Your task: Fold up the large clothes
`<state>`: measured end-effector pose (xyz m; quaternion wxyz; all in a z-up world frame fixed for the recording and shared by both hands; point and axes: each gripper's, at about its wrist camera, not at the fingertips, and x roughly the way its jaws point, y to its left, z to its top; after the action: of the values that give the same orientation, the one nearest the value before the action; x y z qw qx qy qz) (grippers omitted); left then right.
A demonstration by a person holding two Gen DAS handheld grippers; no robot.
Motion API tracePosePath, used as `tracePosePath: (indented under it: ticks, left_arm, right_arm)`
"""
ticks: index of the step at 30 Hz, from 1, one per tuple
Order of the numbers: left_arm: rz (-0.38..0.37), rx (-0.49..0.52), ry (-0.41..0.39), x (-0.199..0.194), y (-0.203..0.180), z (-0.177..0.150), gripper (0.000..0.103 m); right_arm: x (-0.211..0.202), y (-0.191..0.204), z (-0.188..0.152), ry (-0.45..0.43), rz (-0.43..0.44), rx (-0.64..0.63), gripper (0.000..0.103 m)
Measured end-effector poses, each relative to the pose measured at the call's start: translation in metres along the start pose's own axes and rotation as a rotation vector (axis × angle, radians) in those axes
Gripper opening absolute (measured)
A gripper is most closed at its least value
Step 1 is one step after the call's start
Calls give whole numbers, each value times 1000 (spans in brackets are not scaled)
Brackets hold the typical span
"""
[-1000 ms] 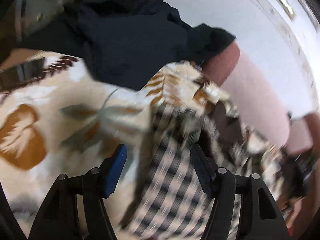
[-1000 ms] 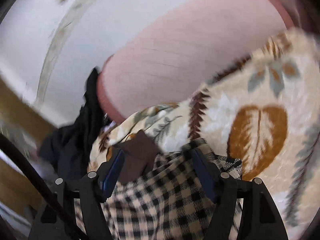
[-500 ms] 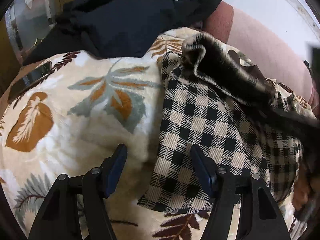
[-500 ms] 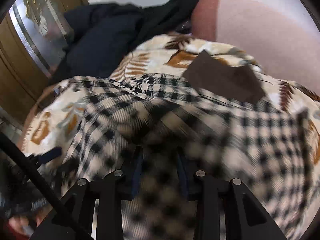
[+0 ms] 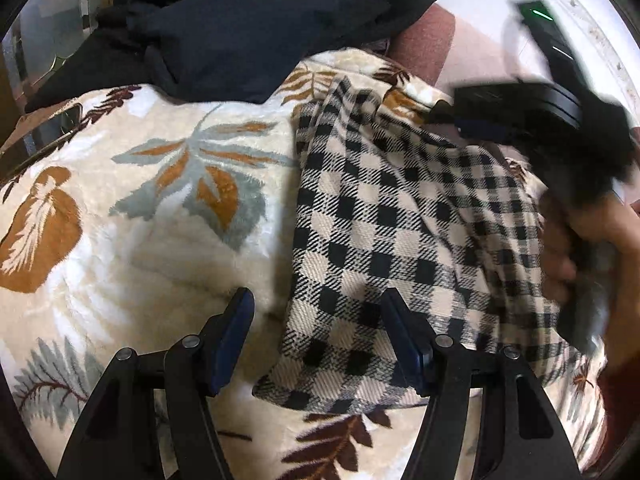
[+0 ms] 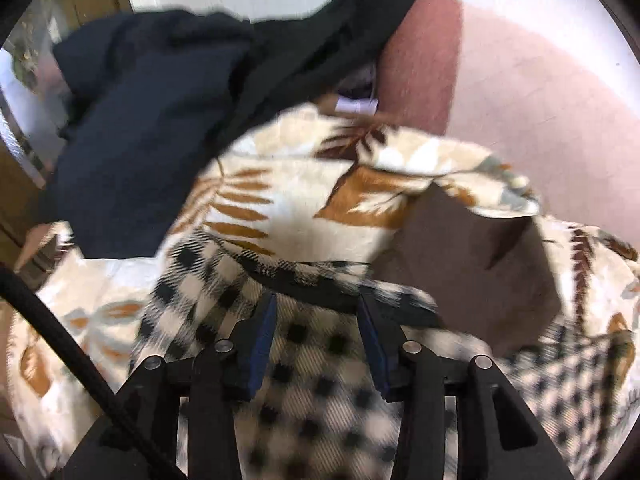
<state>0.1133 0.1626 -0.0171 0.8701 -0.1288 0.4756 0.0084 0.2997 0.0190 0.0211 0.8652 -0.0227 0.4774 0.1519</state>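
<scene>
A black-and-cream checked garment [image 5: 384, 216] lies on a leaf-print blanket [image 5: 140, 200]. My left gripper [image 5: 316, 304] is open and empty, just above the garment's near corner. The right gripper shows in the left wrist view [image 5: 560, 96] at the garment's far right edge, blurred. In the right wrist view my right gripper [image 6: 316, 304] has its jaws partly open, and a fold of the checked garment [image 6: 320, 380] lies between the fingers; the view is blurred. A brown patch [image 6: 460, 256] lies beyond it.
A pile of dark navy clothes [image 5: 224, 28] lies at the back of the blanket, also in the right wrist view [image 6: 152, 112]. A pink headboard [image 6: 520, 80] rises at the back right. A wooden cabinet [image 6: 24, 200] stands at the left.
The garment's raised far edge has come down and now lies flatter on the blanket. My right gripper has opened wider and moved toward the far edge. My left gripper has stayed open.
</scene>
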Motion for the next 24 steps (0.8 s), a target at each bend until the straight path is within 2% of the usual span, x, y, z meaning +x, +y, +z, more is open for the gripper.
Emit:
tracePosePath:
  ticks: [4, 6, 9, 11, 13, 14, 16, 18, 20, 21, 22, 24]
  left_arm:
    - [23, 33, -29, -9, -9, -2, 65]
    - [69, 81, -34, -6, -17, -3, 65]
    - [152, 145, -3, 6, -27, -6, 65]
    - [178, 147, 31, 18, -26, -4, 65]
    - [176, 135, 43, 22, -23, -3, 66]
    - [173, 132, 45, 21, -23, -2, 66]
    - [175, 134, 46, 20, -22, -3, 66]
    - [171, 135, 50, 19, -21, -2, 66]
    - [155, 125, 54, 16, -20, -2, 66]
    - [143, 120, 54, 14, -18, 0, 66]
    - [125, 115, 49, 10, -16, 2, 66]
    - [109, 107, 26, 0, -8, 6, 66]
  right_arm:
    - [-46, -28, -39, -9, -23, -19, 45]
    - [-52, -47, -60, 24, -38, -14, 45]
    - [-50, -90, -91, 88, -105, 28, 45]
    - [-48, -126, -108, 120, -174, 69, 47]
    - [-50, -165, -123, 149, -339, 113, 47]
    - [-54, -182, -128, 151, -384, 136, 47]
    - [-67, -214, -134, 144, -414, 228, 47]
    - [-81, -229, -135, 123, -462, 270, 47]
    - [-96, -237, -132, 68, -383, 318, 48]
    - [-102, -241, -132, 48, -330, 348, 52]
    - [-109, -243, -135, 31, -256, 381, 61]
    - [-112, -239, -139, 14, -177, 402, 68]
